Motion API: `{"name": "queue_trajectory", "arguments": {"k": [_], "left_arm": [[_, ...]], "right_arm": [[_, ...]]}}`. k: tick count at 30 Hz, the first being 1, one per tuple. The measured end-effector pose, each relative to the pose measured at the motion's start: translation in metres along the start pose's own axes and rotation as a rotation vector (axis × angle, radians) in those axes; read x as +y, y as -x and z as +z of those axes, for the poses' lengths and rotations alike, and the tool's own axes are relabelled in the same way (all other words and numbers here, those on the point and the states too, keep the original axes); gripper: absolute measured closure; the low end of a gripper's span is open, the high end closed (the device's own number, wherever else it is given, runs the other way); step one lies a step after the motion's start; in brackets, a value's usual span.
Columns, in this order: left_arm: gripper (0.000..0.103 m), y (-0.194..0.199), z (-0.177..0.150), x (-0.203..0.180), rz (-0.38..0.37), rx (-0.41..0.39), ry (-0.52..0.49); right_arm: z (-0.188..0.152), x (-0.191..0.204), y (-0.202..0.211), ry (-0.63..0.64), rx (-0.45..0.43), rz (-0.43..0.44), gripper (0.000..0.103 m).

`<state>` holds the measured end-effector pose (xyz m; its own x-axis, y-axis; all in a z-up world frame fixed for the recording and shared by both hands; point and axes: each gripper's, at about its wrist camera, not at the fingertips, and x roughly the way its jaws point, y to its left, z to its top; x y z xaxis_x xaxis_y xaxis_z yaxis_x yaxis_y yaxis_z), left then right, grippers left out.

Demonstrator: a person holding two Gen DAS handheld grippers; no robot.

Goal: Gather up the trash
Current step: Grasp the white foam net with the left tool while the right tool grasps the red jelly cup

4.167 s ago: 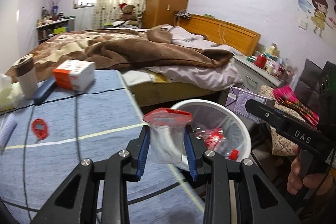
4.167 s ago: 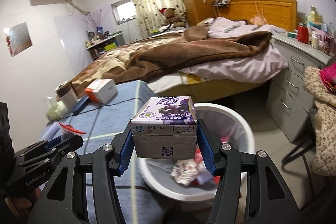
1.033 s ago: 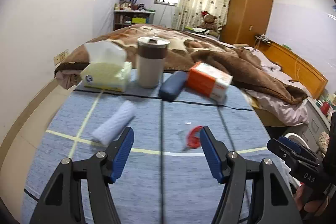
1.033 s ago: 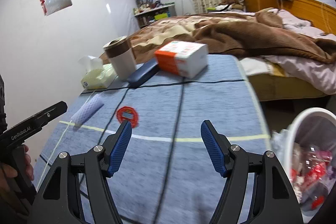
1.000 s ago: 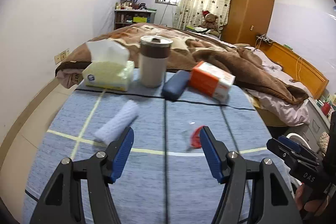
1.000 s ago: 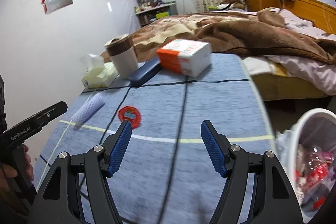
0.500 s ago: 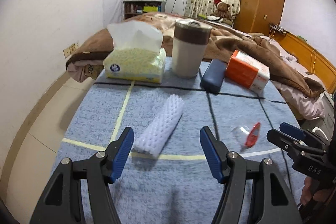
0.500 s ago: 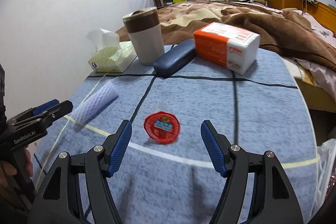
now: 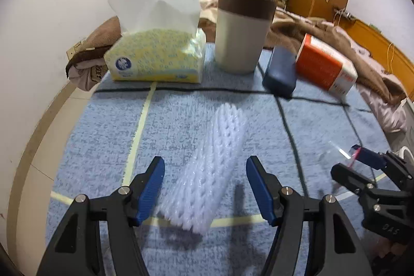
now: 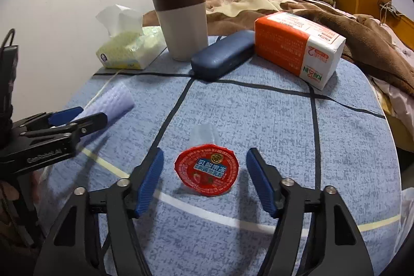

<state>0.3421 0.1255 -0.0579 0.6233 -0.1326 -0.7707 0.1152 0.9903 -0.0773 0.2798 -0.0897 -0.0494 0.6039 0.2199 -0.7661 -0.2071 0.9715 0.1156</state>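
Here the left gripper [image 9: 204,188] is held wide open, the white foam net sleeve [image 9: 207,170] lying lengthwise between its pads, apparently untouched, though motion blur leaves this uncertain. The right gripper [image 10: 204,177] is likewise spread, bracketing a jelly cup [image 10: 206,172] tipped on its side, red lid facing the camera, with clear cloth on both flanks. The blue tablecloth [image 10: 336,146] is crowded only along its far edge by a tissue pack [image 9: 155,58], a tumbler [image 10: 181,20], a dark blue case [image 10: 222,54] and an orange-white box [image 10: 297,45]. Bare cloth is seen between the two pieces of trash.
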Motion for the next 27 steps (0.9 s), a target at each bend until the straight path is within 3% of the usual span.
{"name": "queue_trajectory", "arguments": {"k": [5, 7, 11, 14, 27], "left_arm": [[0.039, -0.007, 0.001, -0.004, -0.014, 0.008, -0.001], [0.046, -0.009, 0.001, -0.006, -0.019, 0.021, -0.008], [0.068, -0.009, 0.0, -0.009, -0.031, 0.026, -0.018], [0.074, -0.009, 0.0, -0.012, -0.026, 0.025, -0.025], [0.075, 0.023, -0.013, -0.033, -0.069, -0.019, -0.014]], "right_arm": [[-0.002, -0.003, -0.004, -0.018, 0.022, 0.001, 0.047], [-0.002, -0.004, -0.004, -0.019, 0.023, 0.0, 0.056], [-0.004, -0.005, -0.003, -0.023, 0.023, 0.001, 0.056], [-0.004, -0.005, -0.004, -0.026, 0.024, 0.005, 0.057], [-0.01, -0.017, 0.019, -0.061, -0.025, 0.011, 0.057]]}}
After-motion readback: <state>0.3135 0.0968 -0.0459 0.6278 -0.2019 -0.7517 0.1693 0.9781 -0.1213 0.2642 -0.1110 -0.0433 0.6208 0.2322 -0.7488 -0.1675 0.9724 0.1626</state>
